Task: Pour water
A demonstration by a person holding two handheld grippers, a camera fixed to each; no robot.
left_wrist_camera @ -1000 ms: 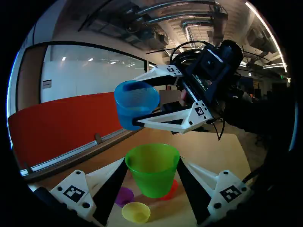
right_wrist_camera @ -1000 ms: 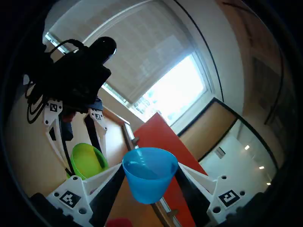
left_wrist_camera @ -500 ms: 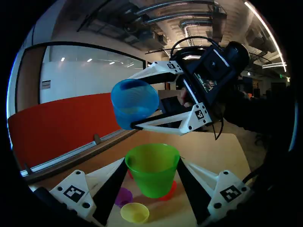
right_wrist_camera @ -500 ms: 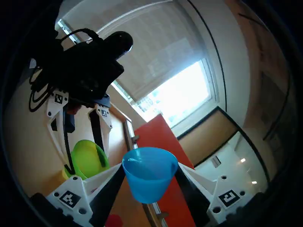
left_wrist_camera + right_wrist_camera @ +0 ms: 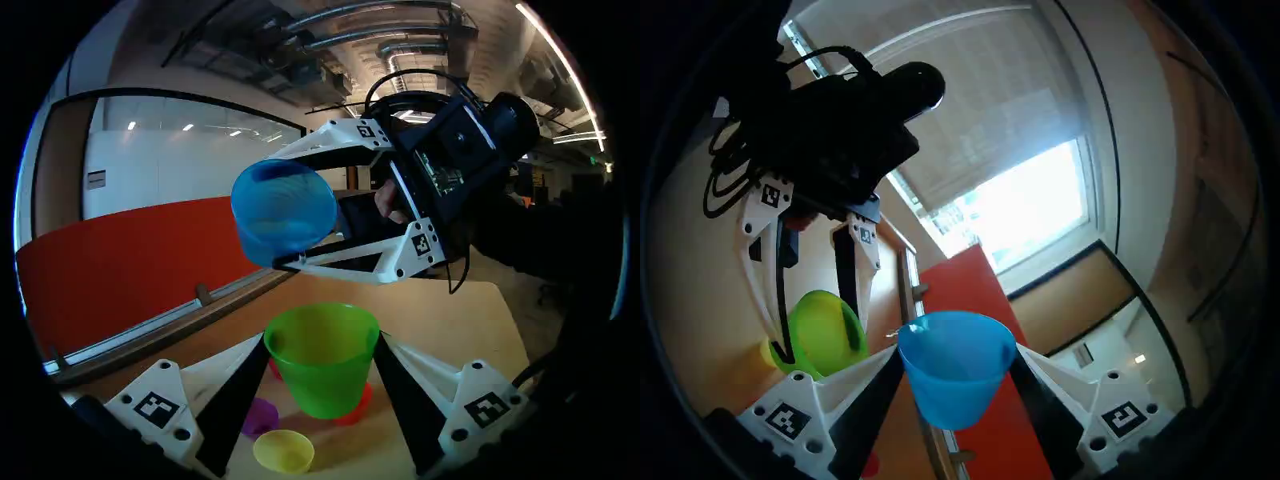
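My left gripper (image 5: 322, 364) is shut on a green cup (image 5: 322, 365), held upright above the wooden table (image 5: 448, 308). Above and slightly left of it in the left gripper view, the right gripper (image 5: 276, 212) holds a blue cup (image 5: 282, 210) tipped over, its mouth turned toward my camera. In the right gripper view the right gripper (image 5: 957, 370) is shut on that blue cup (image 5: 956, 368), with liquid reaching its rim on the left. The green cup (image 5: 822, 332) sits lower left there, between the left gripper's fingers (image 5: 854, 268).
On the table below the green cup lie a small yellow cup (image 5: 282, 452), a purple one (image 5: 260, 416) and a red one (image 5: 358, 404). An orange partition (image 5: 128, 268) runs along the table's left edge. A hand (image 5: 388, 200) holds the right gripper.
The right gripper has rolled the blue cup further over, its mouth turning more toward the green cup. The green cup and left gripper have stayed put.
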